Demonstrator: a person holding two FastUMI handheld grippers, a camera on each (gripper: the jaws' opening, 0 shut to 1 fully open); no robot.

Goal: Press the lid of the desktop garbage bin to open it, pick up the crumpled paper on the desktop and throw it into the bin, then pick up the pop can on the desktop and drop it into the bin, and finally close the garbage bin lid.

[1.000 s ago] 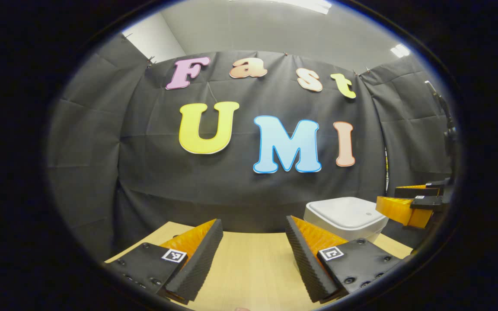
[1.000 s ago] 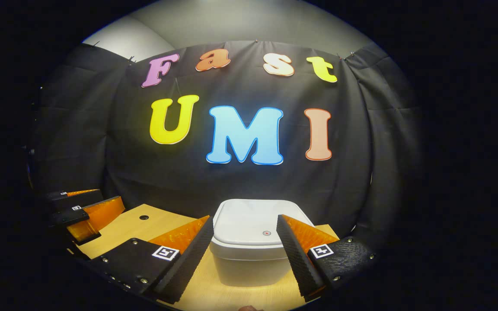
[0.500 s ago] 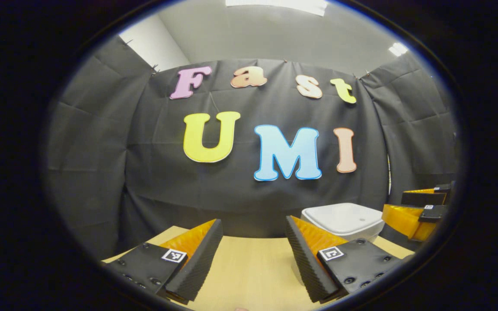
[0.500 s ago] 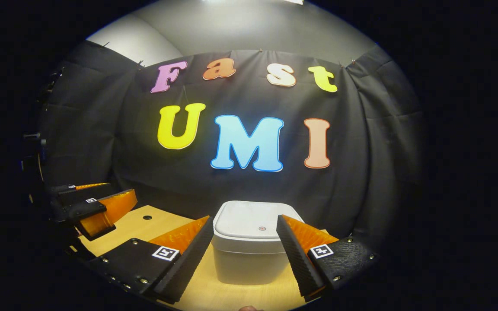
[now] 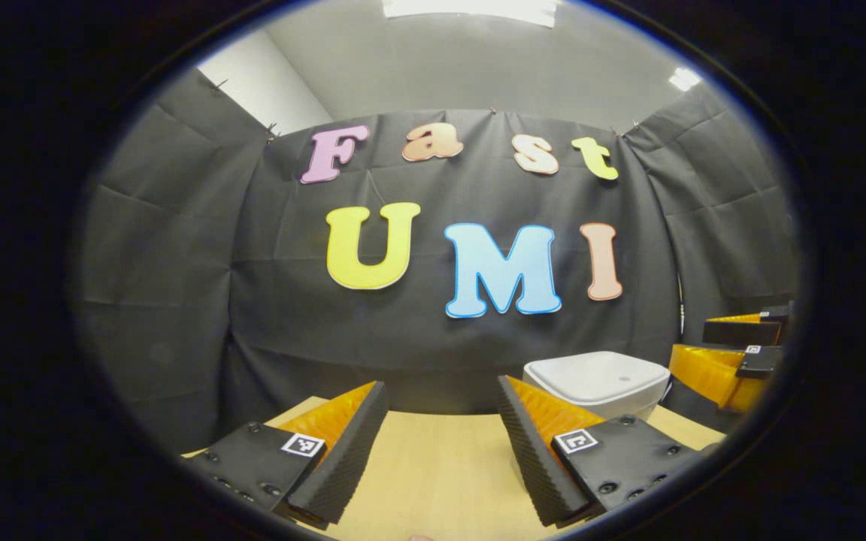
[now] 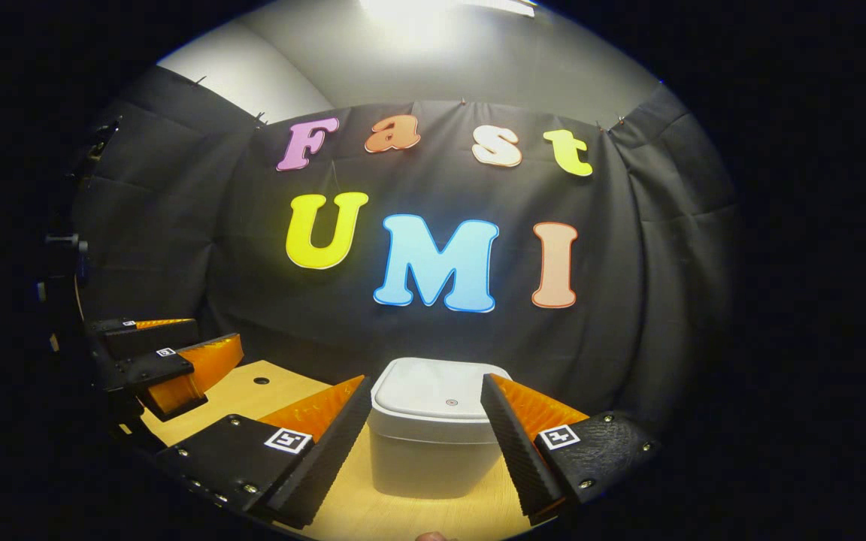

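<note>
A white garbage bin (image 6: 428, 443) with its lid (image 6: 433, 394) down stands on the wooden table straight ahead in the right gripper view, framed between the spread fingers of my right gripper (image 6: 425, 451). That gripper is open and holds nothing. In the left gripper view the same bin (image 5: 598, 382) sits to the right, beyond my open left gripper (image 5: 440, 443), which hovers over bare tabletop. The right gripper (image 5: 730, 357) also appears at the far right edge there, and the left gripper (image 6: 166, 361) appears at the left in the right gripper view.
The light wooden table (image 5: 433, 466) runs up to the black cloth wall. A small round hole (image 6: 261, 380) sits in the tabletop left of the bin. A black stand (image 6: 65, 248) rises at the far left edge.
Both grippers have drawn back and tilted slightly up, so the bin looks smaller and lower in both views. The lid stays down and both grippers stay open.
</note>
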